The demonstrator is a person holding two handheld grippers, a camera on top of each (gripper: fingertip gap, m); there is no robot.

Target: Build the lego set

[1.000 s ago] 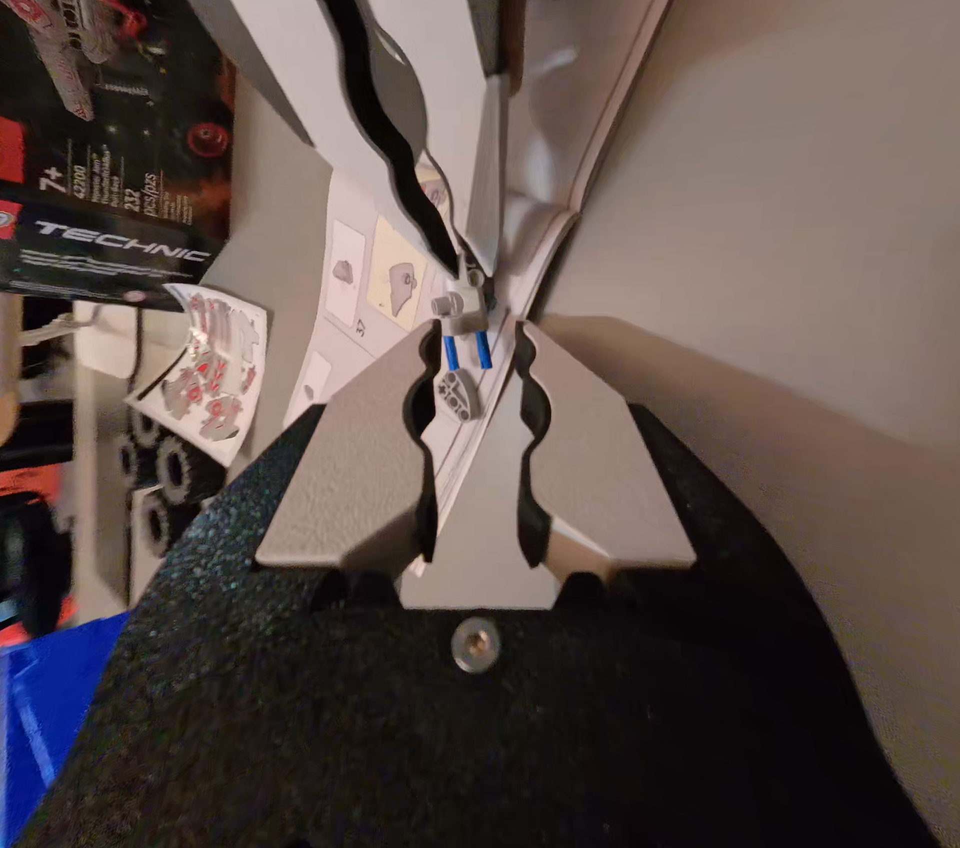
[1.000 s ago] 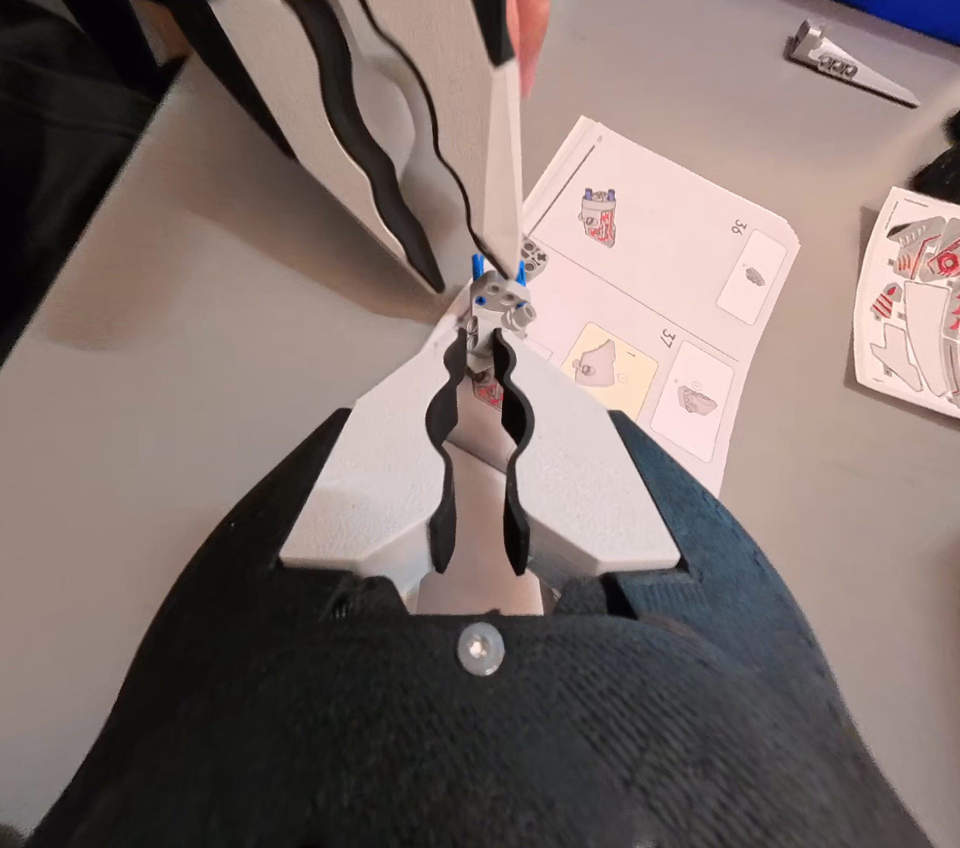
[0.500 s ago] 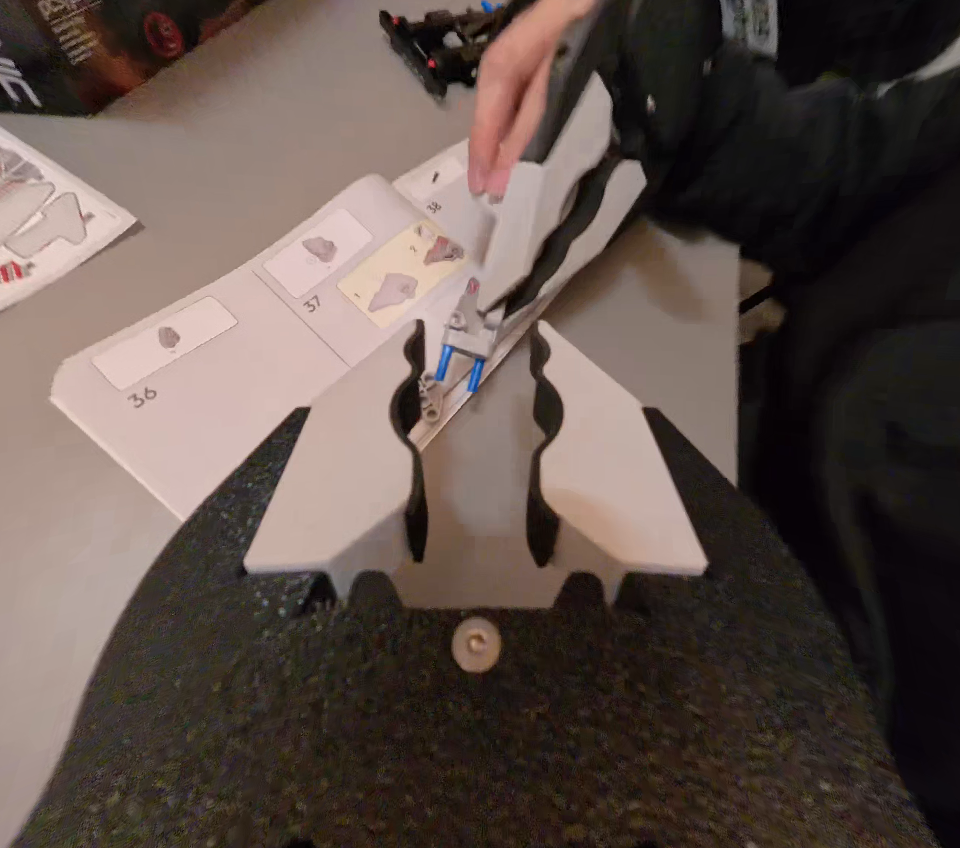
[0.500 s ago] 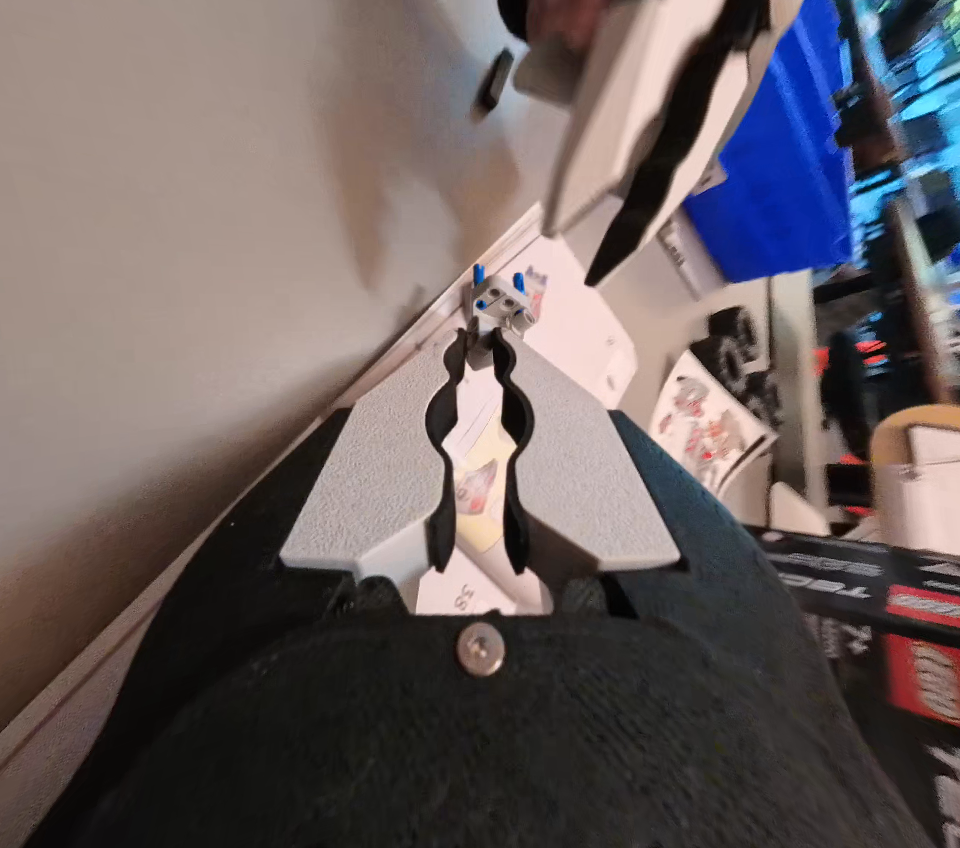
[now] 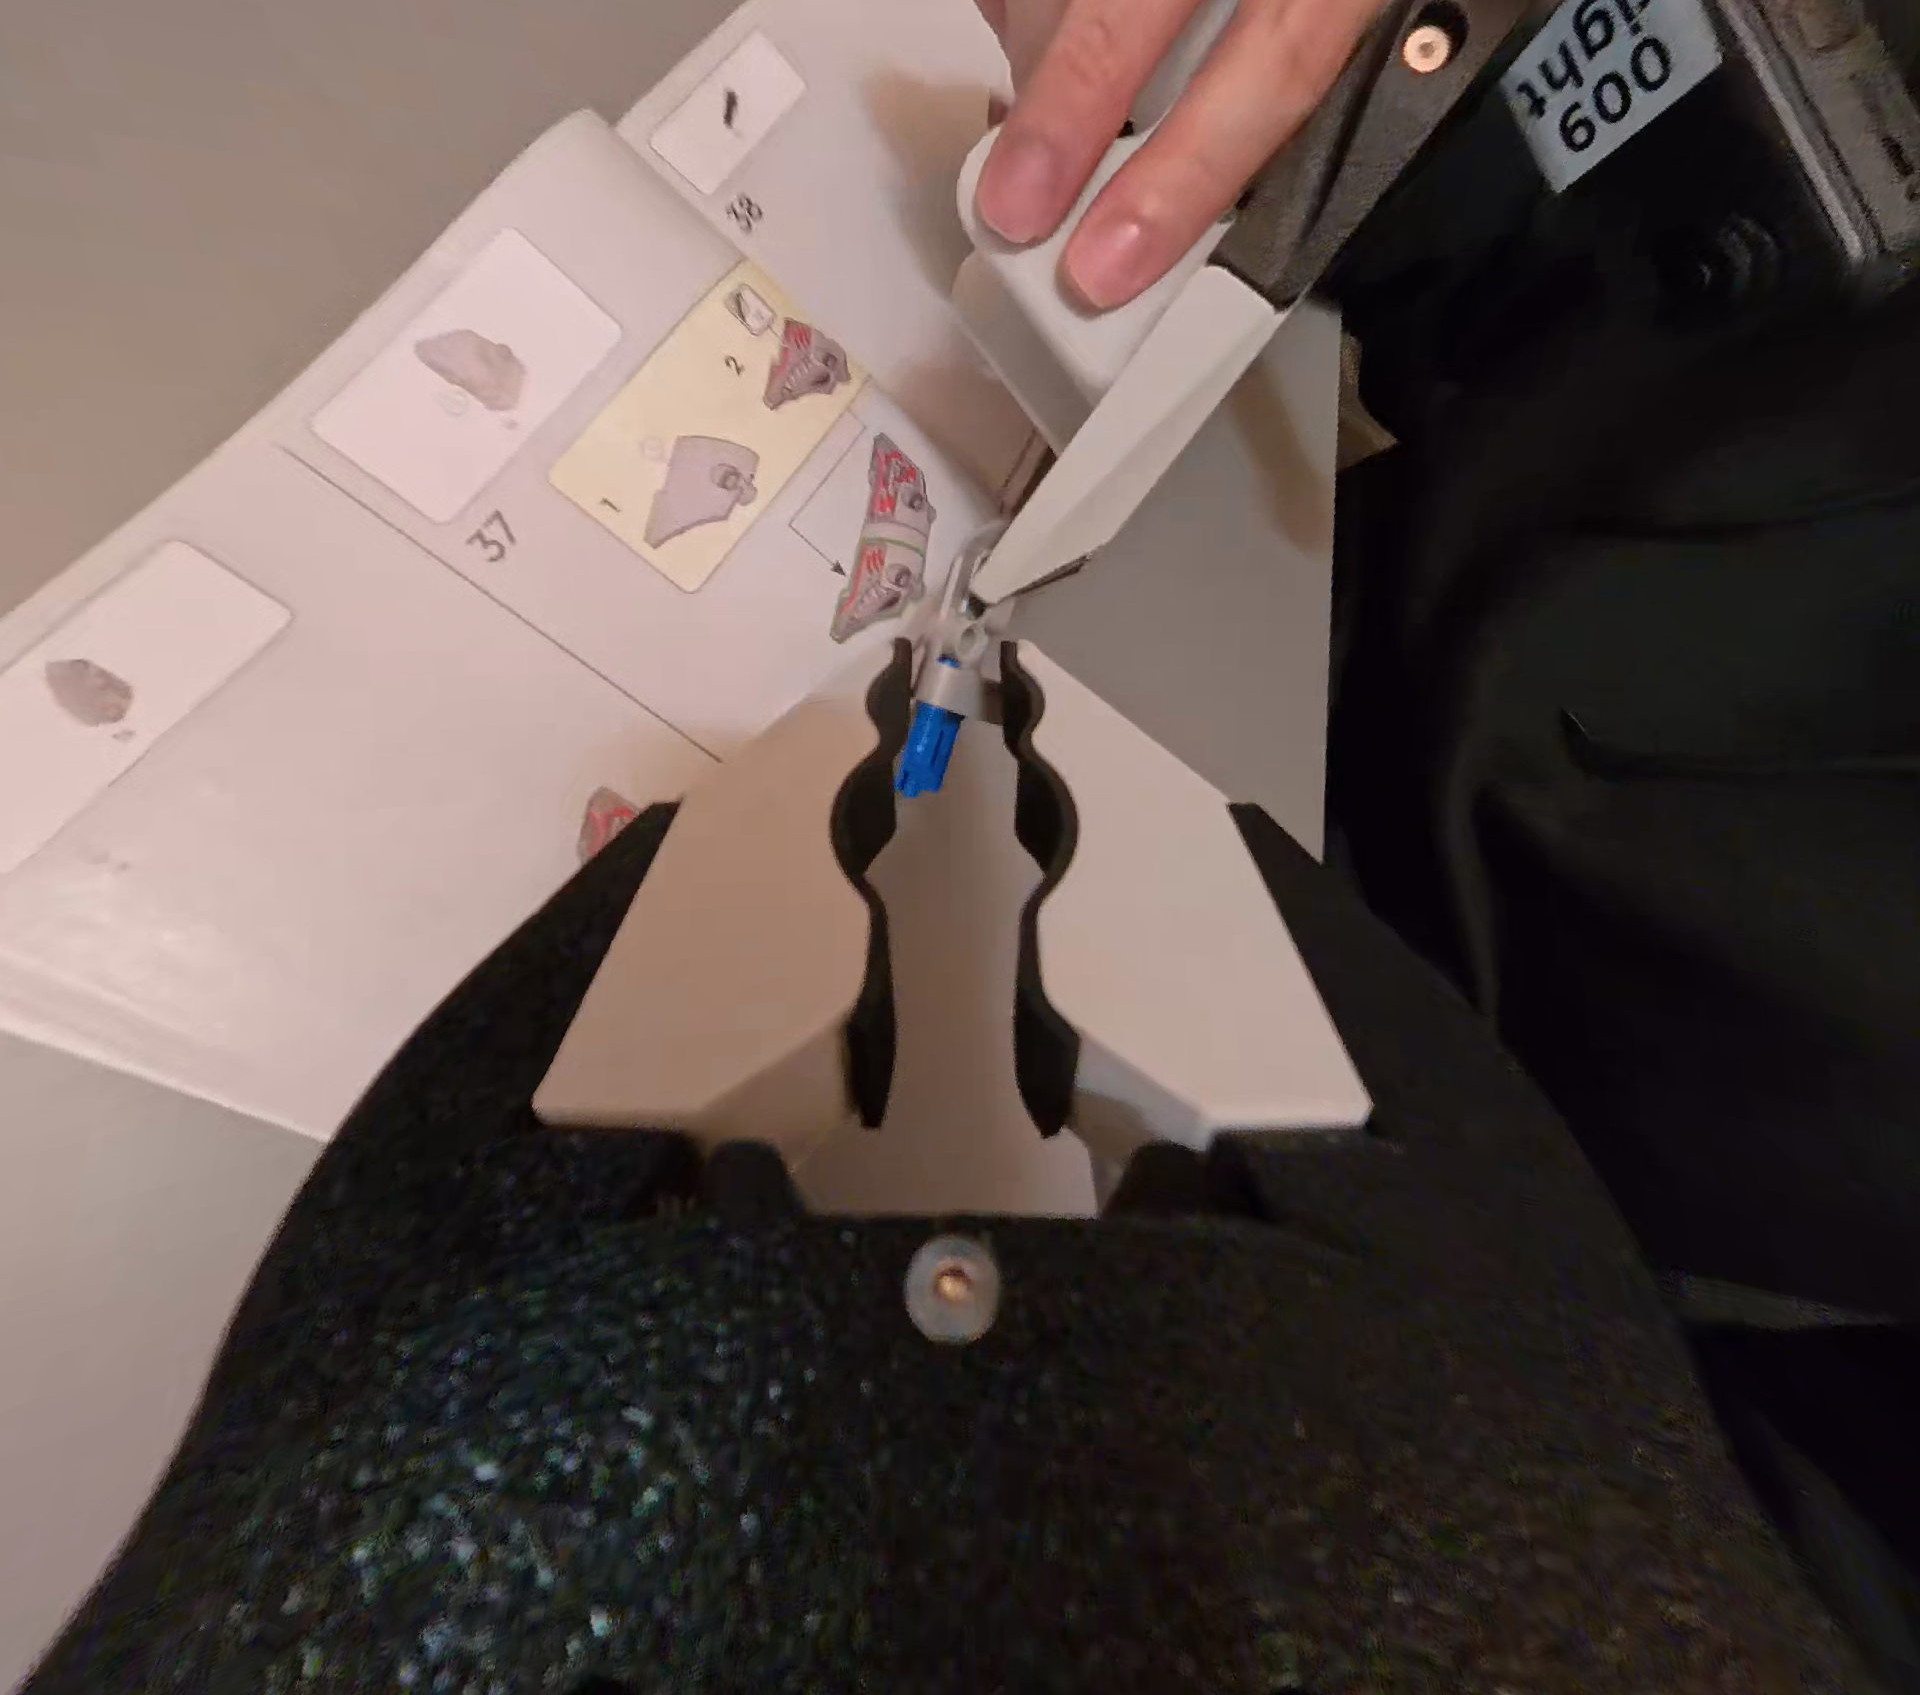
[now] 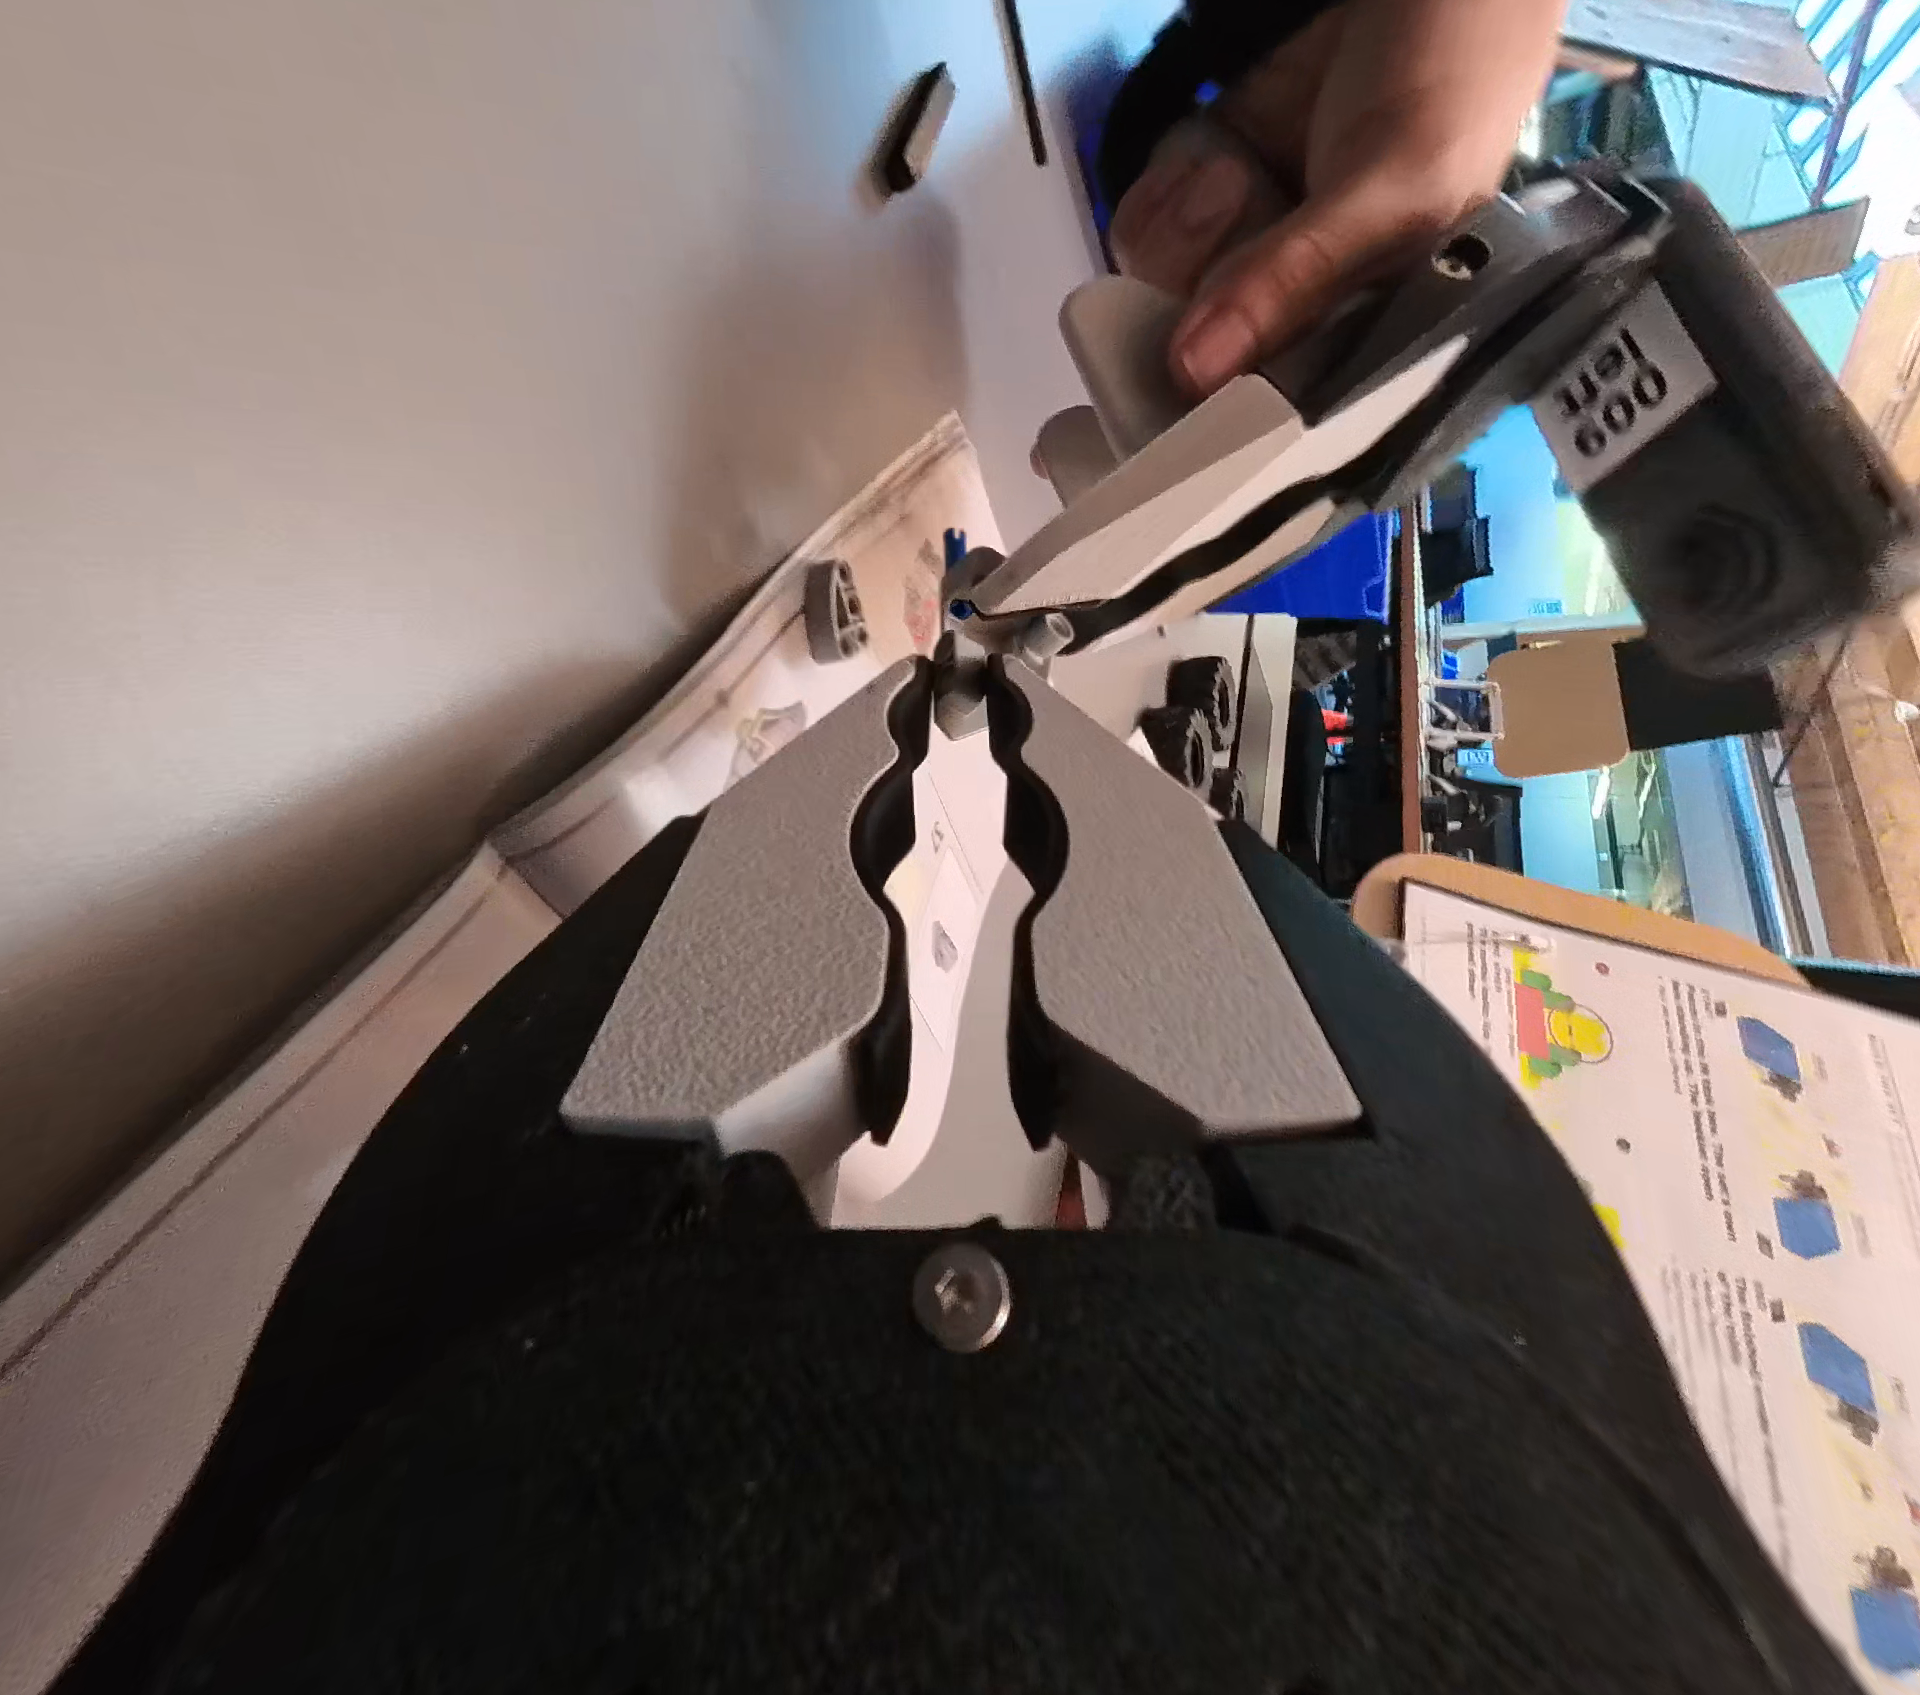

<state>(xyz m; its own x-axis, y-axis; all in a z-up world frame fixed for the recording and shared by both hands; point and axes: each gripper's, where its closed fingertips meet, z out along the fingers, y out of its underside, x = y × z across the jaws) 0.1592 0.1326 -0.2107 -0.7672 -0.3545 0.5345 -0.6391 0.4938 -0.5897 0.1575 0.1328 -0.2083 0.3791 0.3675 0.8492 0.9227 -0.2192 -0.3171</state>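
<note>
A small grey lego assembly with blue pins (image 5: pixel 951 679) hangs above the open instruction booklet (image 5: pixel 416 606). My left gripper (image 5: pixel 953 663) has its jaws closed in on the assembly's blue-pin end. My right gripper (image 5: pixel 987 591) comes in from the upper right, held by a hand (image 5: pixel 1143 35), and grips the other end. In the right wrist view my right gripper (image 6: pixel 958 679) is shut on the grey assembly (image 6: pixel 961 700), and the left gripper (image 6: pixel 982 601) pinches it from the right. A loose grey rounded beam (image 6: pixel 831 611) lies on the booklet (image 6: pixel 748 710).
Black wheels (image 6: pixel 1195 710) and a blue bin (image 6: pixel 1340 565) lie behind the grippers. A clipboard with a printed sheet (image 6: pixel 1662 1126) is at the right. Two small black parts (image 6: pixel 914 123) lie on the grey table. A person in dark clothes (image 5: pixel 1610 710) is at the table edge. Both grippers' tips are close together, under 4 cm apart.
My left gripper has narrowed its jaws from wide open onto the blue-pin end of the assembly. Both views have swung round. My right gripper has kept its hold.
</note>
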